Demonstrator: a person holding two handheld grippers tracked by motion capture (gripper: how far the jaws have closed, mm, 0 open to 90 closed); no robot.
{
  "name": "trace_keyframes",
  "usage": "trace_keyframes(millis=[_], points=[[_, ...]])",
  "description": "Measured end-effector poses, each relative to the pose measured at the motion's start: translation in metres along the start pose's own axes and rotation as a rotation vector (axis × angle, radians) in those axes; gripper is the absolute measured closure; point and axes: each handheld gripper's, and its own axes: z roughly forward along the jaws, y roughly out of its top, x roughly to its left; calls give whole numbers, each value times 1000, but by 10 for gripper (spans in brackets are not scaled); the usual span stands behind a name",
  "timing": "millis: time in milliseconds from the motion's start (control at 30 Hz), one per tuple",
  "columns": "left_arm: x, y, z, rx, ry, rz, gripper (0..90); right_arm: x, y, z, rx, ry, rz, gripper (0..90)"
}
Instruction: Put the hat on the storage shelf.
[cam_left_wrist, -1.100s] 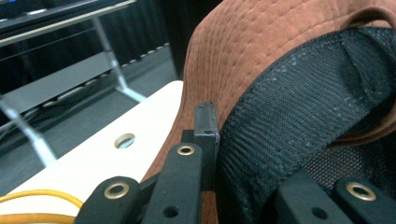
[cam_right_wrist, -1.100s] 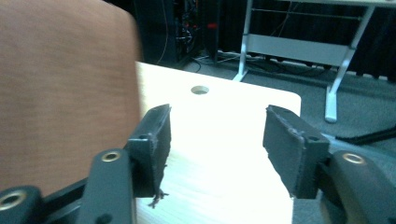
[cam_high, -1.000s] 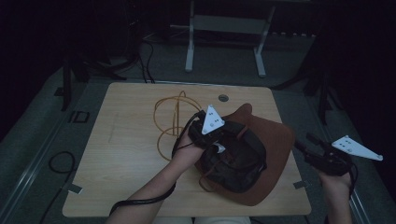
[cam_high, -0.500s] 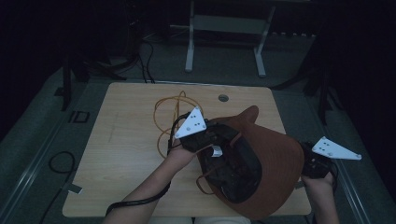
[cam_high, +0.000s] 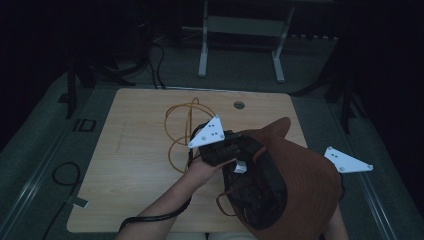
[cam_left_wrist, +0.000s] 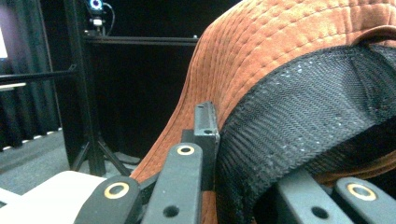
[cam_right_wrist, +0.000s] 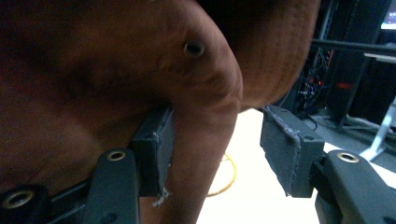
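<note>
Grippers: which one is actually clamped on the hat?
The left gripper, its jaws pinching the hat at the brim; the right gripper stands open around a fold.

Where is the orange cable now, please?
In the high view, the orange cable lies looped on the wooden table, left of the brown hat and just beyond the left hand-held gripper.

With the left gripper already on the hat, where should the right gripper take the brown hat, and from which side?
The right gripper would best pinch the crown's rounded bulge just below the eyelet, coming from the hat's outer right side, opposite the left gripper clamped on the brim and lining. The soft fabric already sits folded between its open jaws, touching one pad.
</note>
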Motion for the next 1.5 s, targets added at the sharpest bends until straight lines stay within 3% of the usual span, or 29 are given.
trace_keyframes(millis=[200,400,533,633,700,733,833,900,1033,1300,1500], points=[[-7,-2,12,17,-27,7,859,1,4,3,-19,9,-28,428],[-11,-7,18,29,-29,6,858,3,6,7,-46,23,-5,442],[-10,-10,20,42,-24,-6,857,1,3,10,-54,28,15,562],[-9,-11,21,53,-14,-4,857,0,1,12,-58,0,29,645],[-8,-12,20,61,-12,-10,858,-1,0,13,-59,16,45,683],[-7,-13,20,64,-14,-15,858,-1,-1,14,-59,18,45,733],[-5,-15,18,59,-33,-25,857,2,1,15,-42,18,24,766],[-4,-15,18,65,-32,-9,855,3,2,13,-30,-2,5,880],[-5,-12,18,81,-33,6,848,4,3,11,-27,0,9,885],[-3,-7,15,88,-31,19,710,0,4,3,-64,15,32,888],[-4,-3,12,111,39,53,571,-5,7,-3,-95,1,49,888]])
